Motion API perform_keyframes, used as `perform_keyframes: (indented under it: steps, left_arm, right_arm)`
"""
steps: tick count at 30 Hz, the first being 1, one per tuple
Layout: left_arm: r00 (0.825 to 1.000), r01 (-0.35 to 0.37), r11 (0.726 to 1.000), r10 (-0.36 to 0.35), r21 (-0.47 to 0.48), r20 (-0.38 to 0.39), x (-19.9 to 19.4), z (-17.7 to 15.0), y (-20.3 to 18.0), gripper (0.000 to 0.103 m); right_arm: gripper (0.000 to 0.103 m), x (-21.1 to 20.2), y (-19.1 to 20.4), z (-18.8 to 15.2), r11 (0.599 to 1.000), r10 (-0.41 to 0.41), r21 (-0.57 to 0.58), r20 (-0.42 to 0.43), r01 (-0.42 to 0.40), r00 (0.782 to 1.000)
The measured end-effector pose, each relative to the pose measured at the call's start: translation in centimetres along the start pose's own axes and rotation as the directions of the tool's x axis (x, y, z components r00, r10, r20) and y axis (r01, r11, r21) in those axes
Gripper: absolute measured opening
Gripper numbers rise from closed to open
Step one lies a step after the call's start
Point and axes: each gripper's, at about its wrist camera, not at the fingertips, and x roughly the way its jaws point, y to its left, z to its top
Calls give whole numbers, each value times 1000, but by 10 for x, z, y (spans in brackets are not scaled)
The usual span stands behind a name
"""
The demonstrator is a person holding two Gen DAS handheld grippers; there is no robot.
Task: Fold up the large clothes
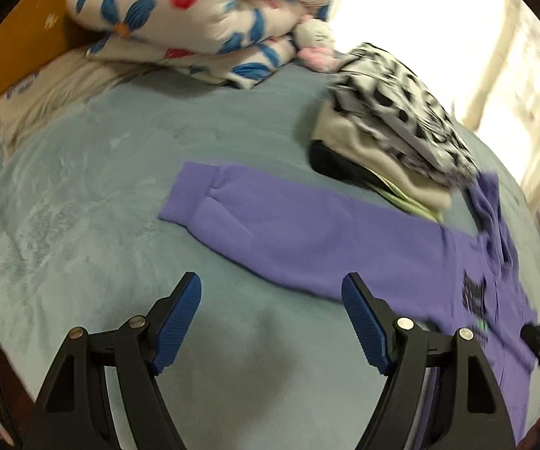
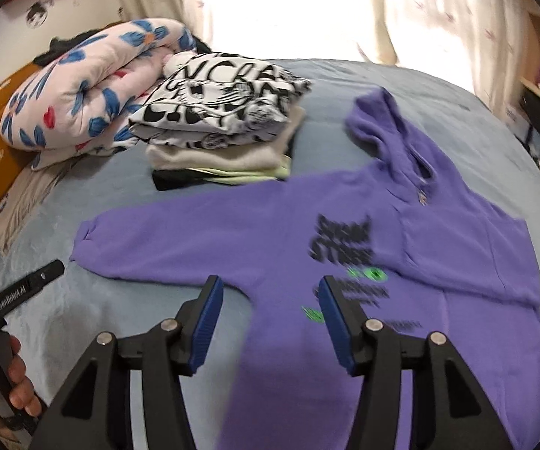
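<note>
Tongs are seen in both wrist views, tilted downward over a bed [image 1: 82, 172] covered in grey-blue fabric. The left tongs [image 1: 271, 300] are held wide apart above bare bedding, with nothing between the blue pads, just beside the lower edge of a spread sleeve. The right tongs [image 2: 270, 302] are parted as well, nothing being gripped; they are poised over the front of a purple hoodie [image 2: 307, 232], near its black and green print. The hoodie is laid flat on the bed, face up, with one sleeve stretched out to the left and the hood toward the window. A stack of folded clothes [image 2: 224, 127] is placed just beyond that sleeve, beside a rolled floral quilt [image 2: 82, 101]. A hand [image 2: 3, 386] is seen gripping the handle of the left tool at the edge of the right view.
</note>
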Motion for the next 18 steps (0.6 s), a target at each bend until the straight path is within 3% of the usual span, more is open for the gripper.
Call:
perform_keyframes:
  steps: [4,9,13,17,18]
  left_arm:
    - [996,62,991,-69,-118,-60,45,19,32,76]
    - [986,70,973,-101,-222,-131,100,26,59,76]
    - [980,89,953,-136,-291,-147,130,26,72,76]
    - [980,117,940,-161,-321,-113,146,32,75,76]
    - [982,114,942,-155,-316,-108,148,35,73,66]
  right_arm:
    - [53,27,24,4,1000,17,-20,-6,-17,1000]
    - [53,65,47,2,996,-20,-83,-47,17,999]
    - [53,82,54,-1,994,-33,-108,-54,27,998]
    - [53,94,52,-5,995,-22,-97,-78,14,997]
    - [53,97,51,-5,996,-15,-92,-87,7,996]
